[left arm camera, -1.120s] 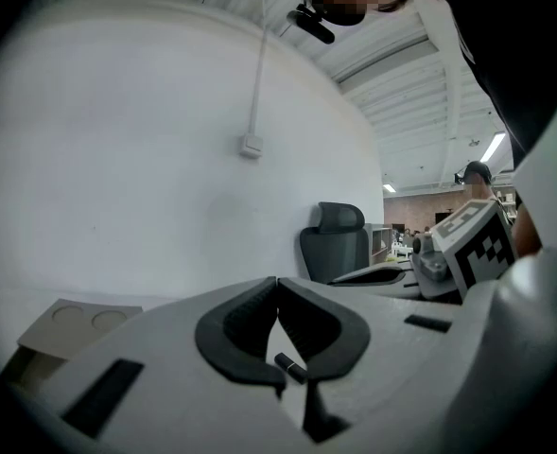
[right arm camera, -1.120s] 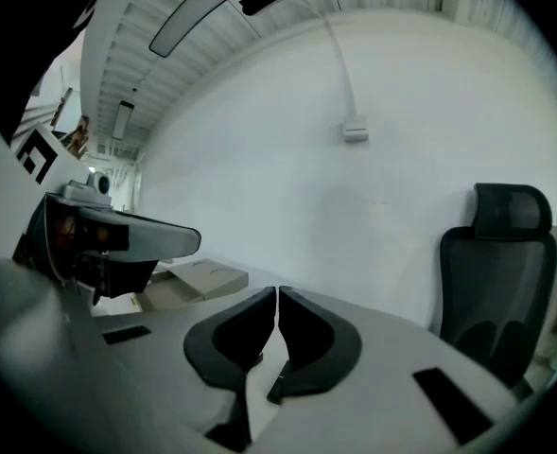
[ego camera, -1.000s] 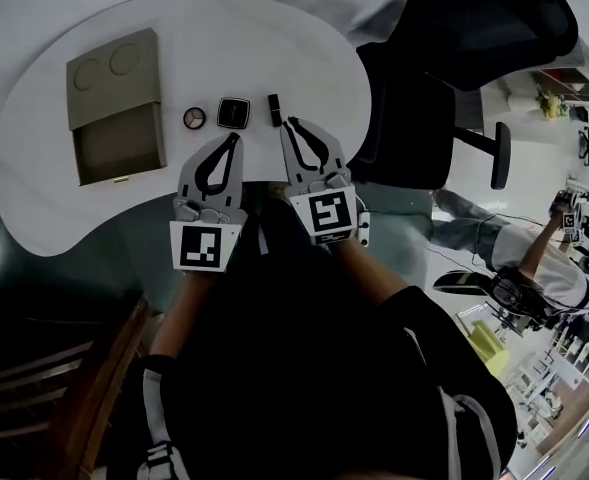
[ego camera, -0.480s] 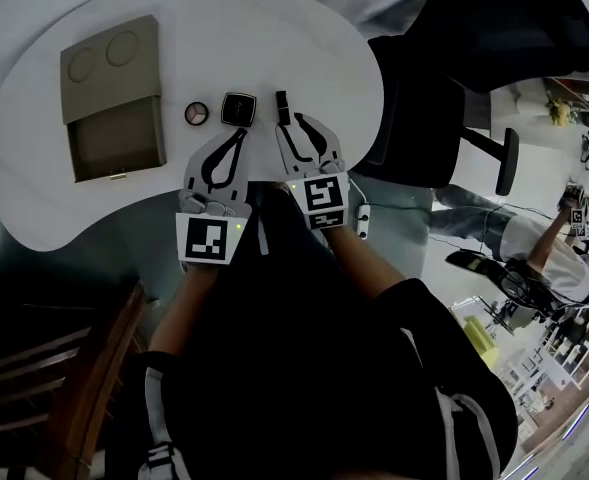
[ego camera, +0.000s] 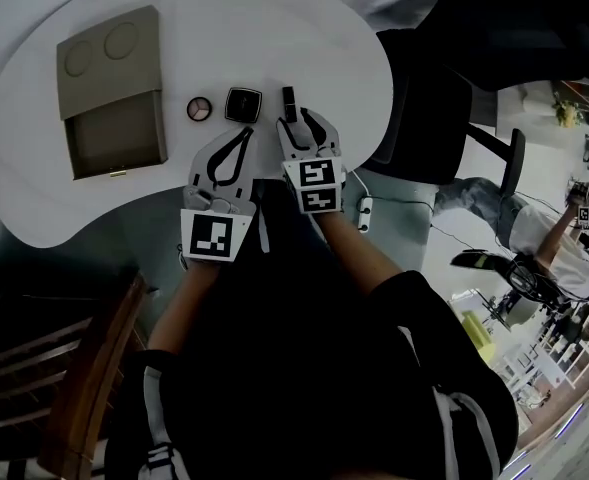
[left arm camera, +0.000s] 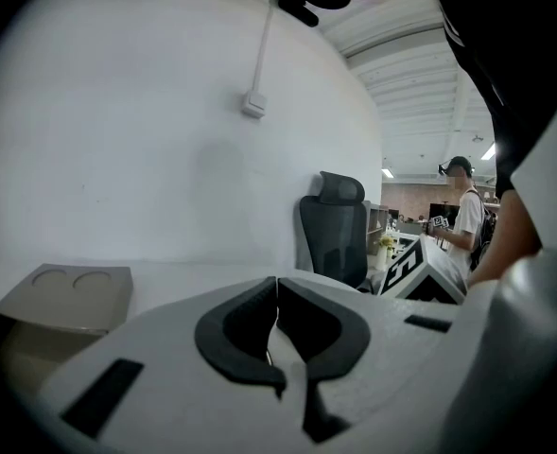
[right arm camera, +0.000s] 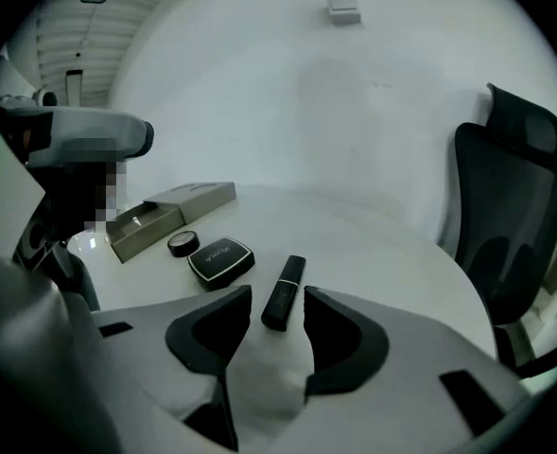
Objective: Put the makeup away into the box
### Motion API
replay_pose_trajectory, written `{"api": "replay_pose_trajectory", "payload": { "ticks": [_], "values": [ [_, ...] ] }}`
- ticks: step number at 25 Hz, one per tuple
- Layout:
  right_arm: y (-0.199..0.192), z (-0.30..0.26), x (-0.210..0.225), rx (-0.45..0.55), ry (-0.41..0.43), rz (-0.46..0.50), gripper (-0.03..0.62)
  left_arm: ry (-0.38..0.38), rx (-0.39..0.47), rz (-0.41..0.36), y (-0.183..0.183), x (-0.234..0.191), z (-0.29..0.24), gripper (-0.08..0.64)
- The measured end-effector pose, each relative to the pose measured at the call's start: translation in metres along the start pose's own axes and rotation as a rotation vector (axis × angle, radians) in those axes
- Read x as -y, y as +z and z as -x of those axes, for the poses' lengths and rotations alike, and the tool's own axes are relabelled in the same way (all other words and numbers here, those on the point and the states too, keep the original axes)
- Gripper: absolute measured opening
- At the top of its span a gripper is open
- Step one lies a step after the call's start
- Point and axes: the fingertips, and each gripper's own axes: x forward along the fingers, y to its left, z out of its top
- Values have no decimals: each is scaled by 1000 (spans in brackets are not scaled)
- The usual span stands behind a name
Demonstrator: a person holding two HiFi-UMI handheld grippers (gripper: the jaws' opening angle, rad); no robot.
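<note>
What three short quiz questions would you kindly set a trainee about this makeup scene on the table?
1. True or false: the left gripper is shut and empty.
2. Which item does the open right gripper straddle? A compact; B black tube; C round pot.
3. Is the box open or closed?
Key: 1 true; 2 B; 3 open.

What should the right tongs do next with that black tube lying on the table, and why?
Probably close the right tongs gently on the lipstick tube. Their jaws have just been opening and now stand apart, with the tube's near end lying between the tips on the white table, not yet gripped. It seems lined up for a grasp.
</note>
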Motion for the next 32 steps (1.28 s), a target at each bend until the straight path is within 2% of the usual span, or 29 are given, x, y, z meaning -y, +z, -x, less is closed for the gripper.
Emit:
{"api": "replay_pose_trajectory", "payload": {
  "ticks": [5, 8, 16, 26, 32],
  "values": [
    [-6, -5, 3, -32, -26, -19, 174, 9, -14, -1, -4, -5, -1, 9],
    [-8, -7, 5, -43, -49, -9, 112, 14, -12, 0, -5, -9, 0, 9],
    [7, 0, 4, 2, -64, -8, 106, 33, -5, 9, -5, -13, 7, 8],
    [51, 9, -36, 106, 16, 42, 104, 110, 24, 23, -4, -32, 32, 8],
    [55, -2, -49, 113, 29, 82, 104, 164, 28, 36, -10, -50, 51, 8]
  ]
}}
